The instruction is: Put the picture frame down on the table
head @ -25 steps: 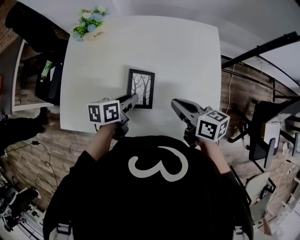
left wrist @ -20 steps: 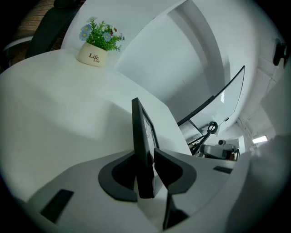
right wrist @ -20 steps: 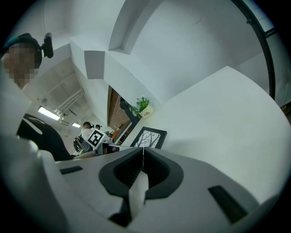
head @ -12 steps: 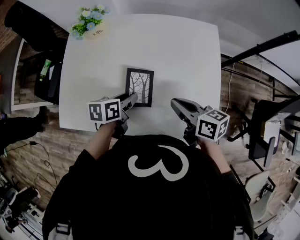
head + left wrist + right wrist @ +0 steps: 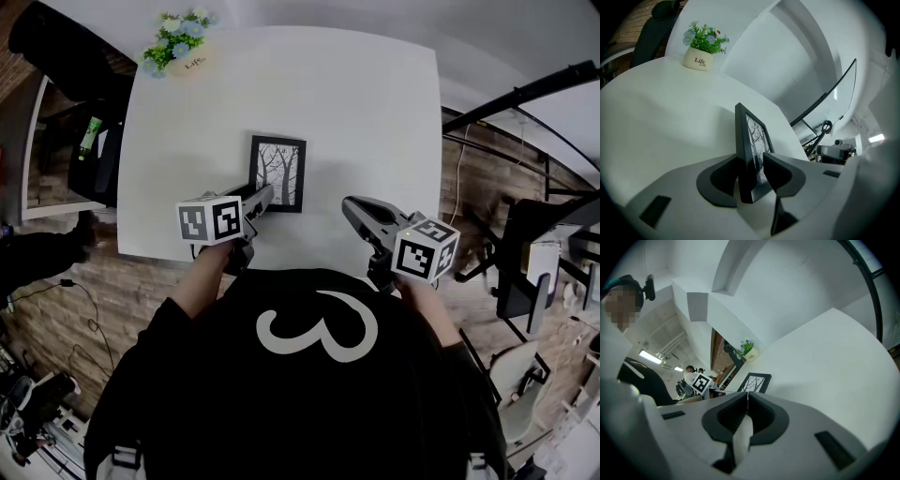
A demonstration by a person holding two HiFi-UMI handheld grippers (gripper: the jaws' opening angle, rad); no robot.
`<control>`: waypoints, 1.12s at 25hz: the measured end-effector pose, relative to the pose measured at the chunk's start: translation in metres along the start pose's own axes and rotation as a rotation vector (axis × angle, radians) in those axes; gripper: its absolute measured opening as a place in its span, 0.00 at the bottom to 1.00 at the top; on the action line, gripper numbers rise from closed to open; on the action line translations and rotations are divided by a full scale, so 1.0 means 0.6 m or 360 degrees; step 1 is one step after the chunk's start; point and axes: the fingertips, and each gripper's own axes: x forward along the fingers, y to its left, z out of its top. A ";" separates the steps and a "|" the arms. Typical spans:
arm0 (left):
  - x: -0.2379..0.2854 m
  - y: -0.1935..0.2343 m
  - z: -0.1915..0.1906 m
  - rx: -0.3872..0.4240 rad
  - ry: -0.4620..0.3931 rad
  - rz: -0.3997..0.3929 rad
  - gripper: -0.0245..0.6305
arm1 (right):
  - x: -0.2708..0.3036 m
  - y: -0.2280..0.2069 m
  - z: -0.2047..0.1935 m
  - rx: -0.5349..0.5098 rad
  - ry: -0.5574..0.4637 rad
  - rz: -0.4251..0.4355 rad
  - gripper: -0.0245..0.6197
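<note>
A black picture frame (image 5: 278, 173) with a print of bare trees is near the middle of the white table (image 5: 375, 103). Its near edge (image 5: 743, 154) sits between the jaws of my left gripper (image 5: 265, 194), seen edge-on in the left gripper view. Those jaws have just been opening. A gap shows between the right-hand pad (image 5: 780, 171) and the frame's glass, so the pads no longer press it. My right gripper (image 5: 349, 204) hovers to the frame's right, apart from it, with its jaws (image 5: 746, 394) closed together and nothing in them. From that side the frame (image 5: 754, 382) shows its face.
A small pot of flowers (image 5: 178, 45) stands at the table's far left corner. A dark chair (image 5: 56, 47) and a shelf with a green bottle (image 5: 91, 141) are beyond the left edge. Black stands and cables line the right side over a brick-pattern floor.
The left gripper and the frame have shifted very slightly to the left. The right gripper has stayed where it was.
</note>
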 end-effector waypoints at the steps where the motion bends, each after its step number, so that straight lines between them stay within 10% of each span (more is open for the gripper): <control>1: 0.000 0.002 -0.001 0.0000 0.0004 0.0010 0.28 | 0.000 0.000 -0.001 0.0000 0.0000 0.0001 0.08; 28: -0.005 0.010 -0.009 0.0118 -0.0040 0.0184 0.37 | -0.015 0.008 -0.018 -0.0007 0.0006 0.0009 0.08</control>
